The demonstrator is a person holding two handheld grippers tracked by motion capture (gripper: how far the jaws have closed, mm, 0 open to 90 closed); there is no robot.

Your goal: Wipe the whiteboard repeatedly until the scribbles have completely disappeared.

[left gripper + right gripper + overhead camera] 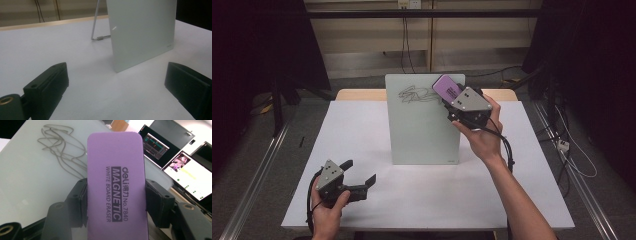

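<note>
While left tongs (360, 172) gape, right tongs (116, 195) pinch purple eraser (116, 170) (against whiteboard (422, 130)).

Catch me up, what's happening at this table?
A person works with a handheld gripper in each hand. The right gripper is shut on a purple rectangular magnetic whiteboard eraser, held up by the top right corner of a small pale glass whiteboard propped upright on the white table. A grey marker scribble is on the board near its top, not yet wiped. The left gripper rests low at the table's near left, fingers open and empty.
</note>
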